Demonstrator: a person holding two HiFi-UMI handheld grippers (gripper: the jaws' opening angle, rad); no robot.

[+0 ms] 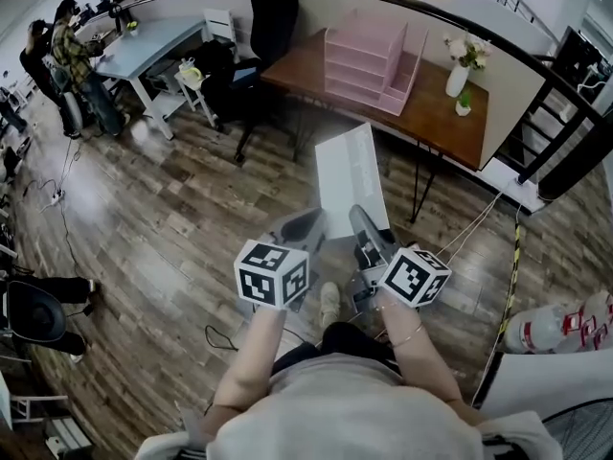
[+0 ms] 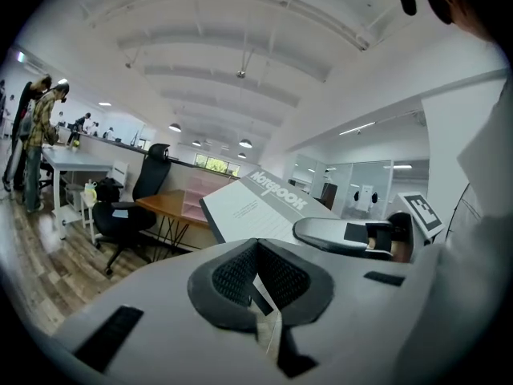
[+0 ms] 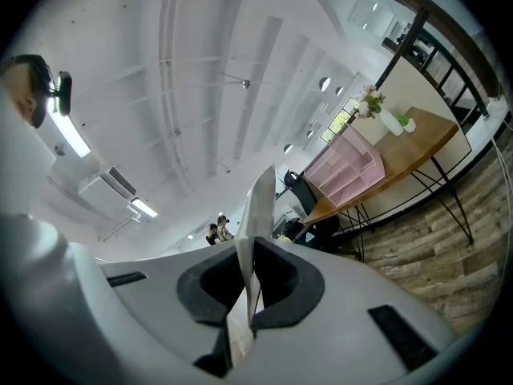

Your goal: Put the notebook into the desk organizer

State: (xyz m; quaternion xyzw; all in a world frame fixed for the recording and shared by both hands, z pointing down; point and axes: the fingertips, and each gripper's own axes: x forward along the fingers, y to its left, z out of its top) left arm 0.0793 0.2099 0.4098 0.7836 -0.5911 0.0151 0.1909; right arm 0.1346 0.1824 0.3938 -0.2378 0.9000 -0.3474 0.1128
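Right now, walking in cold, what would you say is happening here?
A person stands with a gripper in each hand. The right gripper is clamped on the near edge of a white notebook, holding it out in the air. The left gripper is beside it, jaws together, with nothing in them. The pink desk organizer sits ahead on a brown desk; the notebook is not yet in it.

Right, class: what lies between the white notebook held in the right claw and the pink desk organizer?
In the head view, only wood-plank floor and bare brown tabletop separate the white rectangular notebook from the pink plastic desk organizer.
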